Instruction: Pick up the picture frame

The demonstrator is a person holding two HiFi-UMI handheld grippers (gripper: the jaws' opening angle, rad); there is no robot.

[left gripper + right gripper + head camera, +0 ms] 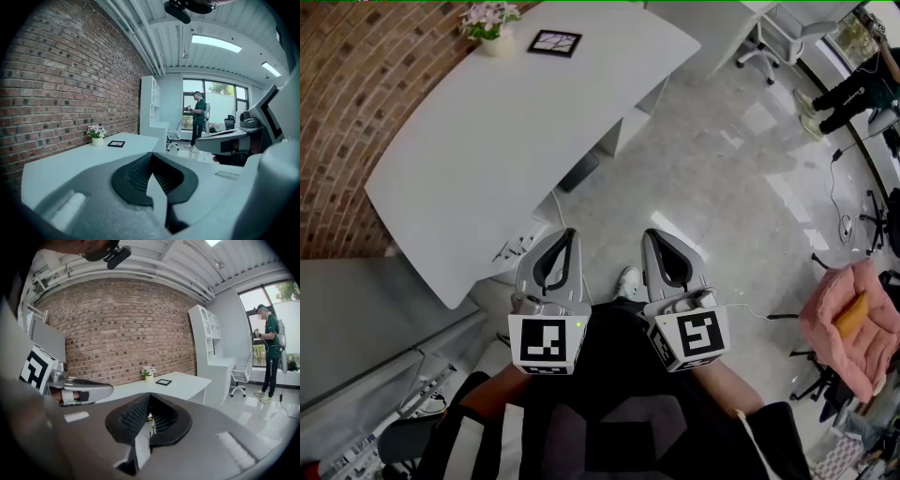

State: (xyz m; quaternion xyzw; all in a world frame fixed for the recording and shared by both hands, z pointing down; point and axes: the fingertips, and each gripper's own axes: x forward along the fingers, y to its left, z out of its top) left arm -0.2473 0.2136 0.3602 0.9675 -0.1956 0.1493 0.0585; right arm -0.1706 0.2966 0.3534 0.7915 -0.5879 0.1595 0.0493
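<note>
The black picture frame (554,42) lies flat at the far end of the long white table (516,131), beside a small pot of flowers (490,23). It shows small and distant in the left gripper view (116,144) and in the right gripper view (163,382). My left gripper (569,234) and right gripper (651,236) hang side by side in front of my body, off the table's near end and far from the frame. Both are shut with nothing between the jaws.
A brick wall (356,84) runs along the table's left side. White shelving (150,101) and an office chair (759,47) stand beyond the table. A person in green (199,119) stands by the window. A pink cushion (853,323) lies at the right.
</note>
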